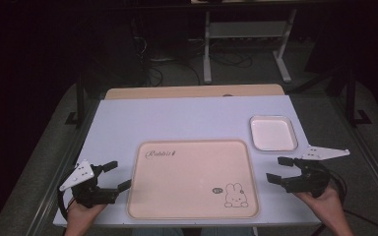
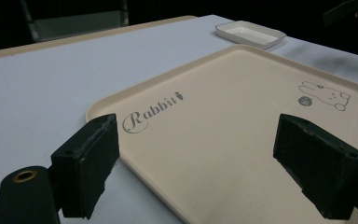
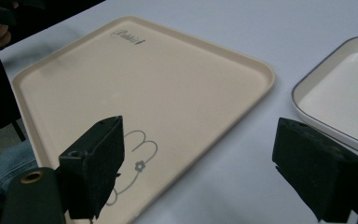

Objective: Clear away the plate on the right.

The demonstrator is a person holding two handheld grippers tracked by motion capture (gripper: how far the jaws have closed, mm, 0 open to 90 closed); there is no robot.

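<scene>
Flanking the tray [image 1: 192,177], both hand-held grippers gape.

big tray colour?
Beige tray, rabbit drawing in one corner; high view shows it best.

The tray [image 1: 193,178] is pale beige, with a dark script word "Rabbit" and a tiny carrot mark near its far left corner and a thin dark line drawing of a rabbit near its near right corner. The small dish [image 1: 273,133], by the table's right edge, is white with a thin dark rim line. The table [image 1: 177,118] is white, with a light wood strip along its far edge. Both grippers, left gripper [image 1: 115,176] and right gripper [image 1: 279,169], are black, each topped by a grey plate
</scene>
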